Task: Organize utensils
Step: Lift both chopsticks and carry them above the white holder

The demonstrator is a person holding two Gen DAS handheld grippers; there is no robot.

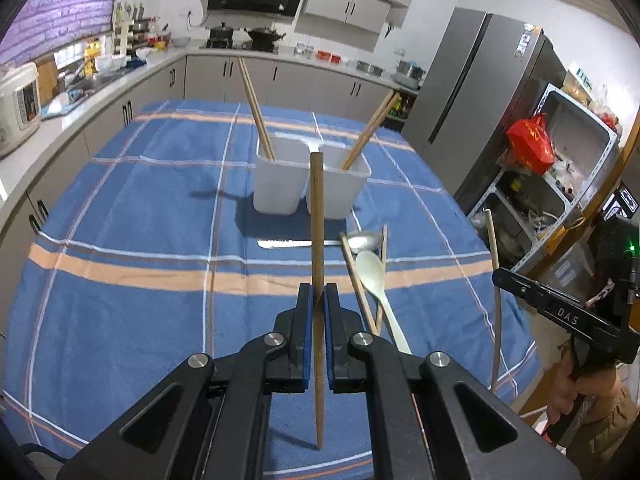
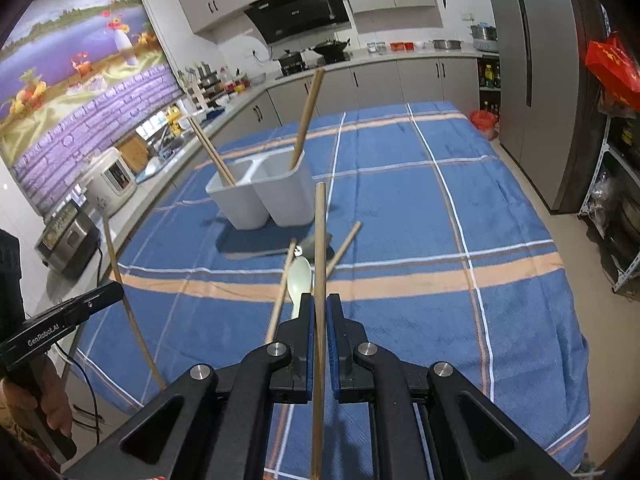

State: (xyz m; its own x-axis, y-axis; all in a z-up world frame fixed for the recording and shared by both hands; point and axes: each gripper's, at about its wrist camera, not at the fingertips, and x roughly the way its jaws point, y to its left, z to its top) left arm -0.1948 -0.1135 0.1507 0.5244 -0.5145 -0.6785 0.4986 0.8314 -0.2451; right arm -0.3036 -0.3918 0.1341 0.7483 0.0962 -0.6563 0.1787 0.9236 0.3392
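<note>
My left gripper (image 1: 317, 294) is shut on a brown chopstick (image 1: 317, 220), held upright above the table. My right gripper (image 2: 319, 306) is shut on a lighter chopstick (image 2: 320, 240), also upright. Two white bins stand side by side mid-table: the left bin (image 1: 278, 184) and the right bin (image 1: 340, 190), each with chopsticks leaning in it. They also show in the right wrist view (image 2: 240, 200) (image 2: 288, 196). On the cloth before the bins lie a pale green spoon (image 1: 376, 276), a metal spoon (image 1: 364, 240), a knife (image 1: 286, 244) and two loose chopsticks (image 1: 358, 284).
A blue checked tablecloth (image 1: 140, 220) covers the table. Kitchen counters with a rice cooker (image 1: 18, 104) run along the left and back. A grey fridge (image 1: 472, 92) and metal shelves (image 1: 560, 168) stand at the right.
</note>
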